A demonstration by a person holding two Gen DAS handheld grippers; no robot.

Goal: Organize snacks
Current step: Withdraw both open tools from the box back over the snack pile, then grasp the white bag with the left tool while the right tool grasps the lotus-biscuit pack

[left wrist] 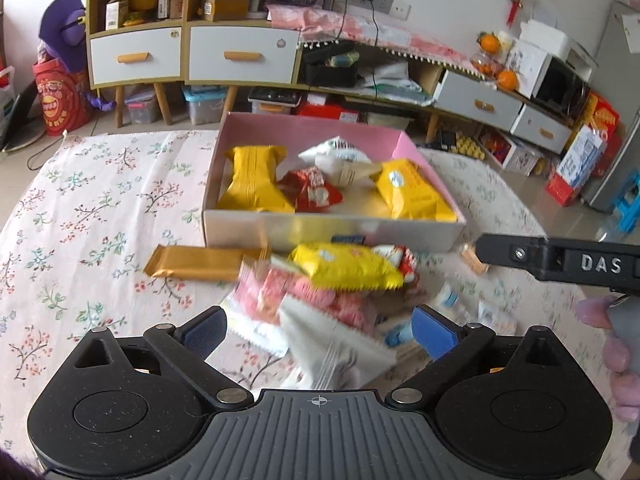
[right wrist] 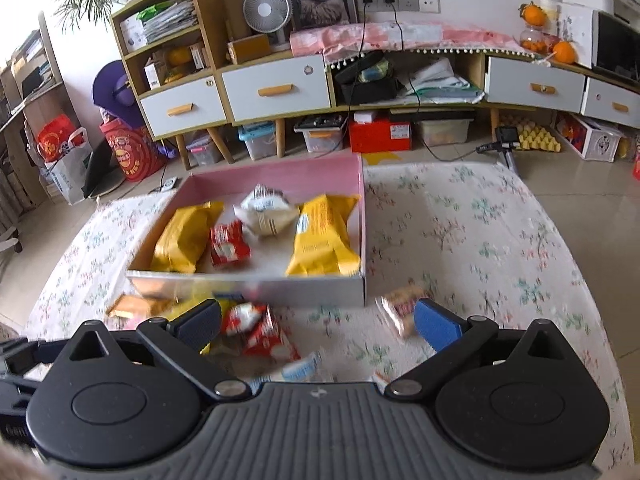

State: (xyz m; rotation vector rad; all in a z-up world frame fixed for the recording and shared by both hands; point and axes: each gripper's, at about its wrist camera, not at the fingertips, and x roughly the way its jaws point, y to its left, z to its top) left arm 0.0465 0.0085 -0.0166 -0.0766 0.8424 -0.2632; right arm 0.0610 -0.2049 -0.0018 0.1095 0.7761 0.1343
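I have both grippers spread wide with nothing gripped. My left gripper (left wrist: pixel 318 334) hangs over the loose snack pile (left wrist: pixel 320 300) on the floral cloth (left wrist: pixel 80 208), a white packet (left wrist: pixel 340 348) lying between its pads (left wrist: pixel 434 330) without touching them, as far as the blur lets me judge. The pink box (left wrist: pixel 332 228) sits just beyond the pile, already holding yellow, red and white packets. My right gripper (right wrist: pixel 318 326) is above two red packets (right wrist: pixel 256 330), with the box (right wrist: pixel 248 284) directly ahead.
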